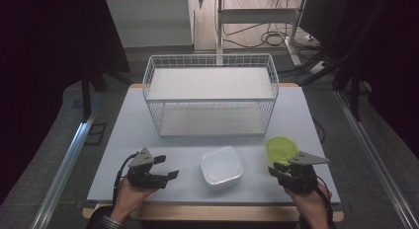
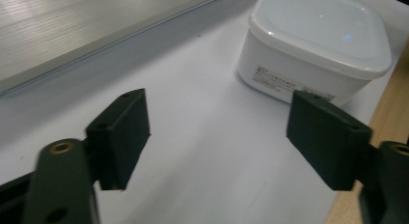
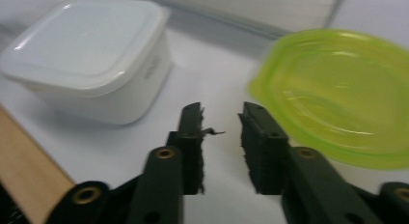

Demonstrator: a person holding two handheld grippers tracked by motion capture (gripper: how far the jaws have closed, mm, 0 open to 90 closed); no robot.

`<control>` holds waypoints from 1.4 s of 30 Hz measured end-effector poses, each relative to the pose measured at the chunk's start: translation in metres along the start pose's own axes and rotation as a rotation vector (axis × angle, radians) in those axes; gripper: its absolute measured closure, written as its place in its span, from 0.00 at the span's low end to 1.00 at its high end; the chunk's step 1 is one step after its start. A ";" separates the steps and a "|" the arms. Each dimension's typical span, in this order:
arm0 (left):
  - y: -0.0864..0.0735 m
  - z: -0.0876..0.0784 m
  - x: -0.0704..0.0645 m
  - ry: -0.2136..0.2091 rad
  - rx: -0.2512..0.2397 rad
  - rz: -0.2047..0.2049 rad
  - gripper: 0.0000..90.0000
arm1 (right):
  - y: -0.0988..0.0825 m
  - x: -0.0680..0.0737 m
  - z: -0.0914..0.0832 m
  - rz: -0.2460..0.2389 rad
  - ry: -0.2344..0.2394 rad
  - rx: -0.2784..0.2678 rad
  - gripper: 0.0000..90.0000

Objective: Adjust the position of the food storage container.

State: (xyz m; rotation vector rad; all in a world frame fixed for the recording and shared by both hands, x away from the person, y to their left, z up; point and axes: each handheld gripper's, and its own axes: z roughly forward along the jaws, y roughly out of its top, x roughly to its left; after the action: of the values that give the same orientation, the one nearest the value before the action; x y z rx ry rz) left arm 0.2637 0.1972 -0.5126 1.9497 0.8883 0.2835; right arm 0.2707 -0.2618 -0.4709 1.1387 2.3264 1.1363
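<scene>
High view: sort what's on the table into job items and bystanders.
Job items: white box, green lid, left gripper, right gripper.
Bystanders: wire basket, table, cables on the floor.

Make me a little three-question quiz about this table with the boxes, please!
1. True or false: the square white plastic lidded box sits inside the white wire basket.
2. Which thing lies nearer the right gripper: A the white box, B the round yellow-green plastic lid?
3. What is between the left gripper jaws?

Key: 1 false; 2 B; 3 nothing, they stand apart over bare tabletop.
</scene>
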 end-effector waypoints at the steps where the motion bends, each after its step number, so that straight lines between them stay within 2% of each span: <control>1: 0.000 0.001 -0.001 -0.009 0.001 -0.001 0.32 | 0.000 0.003 0.003 -0.003 0.015 0.010 0.86; 5: 0.001 0.005 -0.005 -0.037 0.028 0.006 0.46 | 0.001 0.015 0.018 -0.043 0.060 0.051 0.97; 8: 0.001 0.007 -0.008 -0.043 0.032 0.012 0.52 | 0.003 0.023 0.027 -0.068 0.078 0.068 0.99; 14: 0.002 0.014 -0.014 -0.066 0.058 0.018 0.60 | 0.006 0.031 0.040 -0.082 0.109 0.084 0.99; 15: 0.003 0.017 -0.016 -0.078 0.075 0.022 0.64 | 0.007 0.034 0.045 -0.089 0.113 0.090 0.99; 23: 0.005 0.031 -0.026 -0.114 0.126 0.049 0.76 | 0.011 0.040 0.058 -0.099 0.111 0.101 0.99; 30: 0.004 0.039 -0.031 -0.114 0.172 0.064 0.78 | 0.012 0.045 0.063 -0.090 0.142 0.113 0.98; 35: 0.003 0.038 -0.026 -0.095 0.177 0.041 0.79 | 0.014 0.051 0.067 -0.085 0.172 0.110 0.98; 36: 0.003 0.037 -0.024 -0.089 0.174 0.030 0.79 | 0.016 0.055 0.070 -0.088 0.190 0.114 0.98; 42: 0.003 0.034 -0.021 -0.078 0.170 0.026 0.79 | 0.017 0.062 0.077 -0.101 0.210 0.122 0.97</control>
State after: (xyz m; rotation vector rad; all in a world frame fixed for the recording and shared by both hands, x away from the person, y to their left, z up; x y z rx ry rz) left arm 0.2680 0.1599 -0.5249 2.1151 0.8606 0.1496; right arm 0.2837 -0.1676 -0.5027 0.9696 2.6129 1.1406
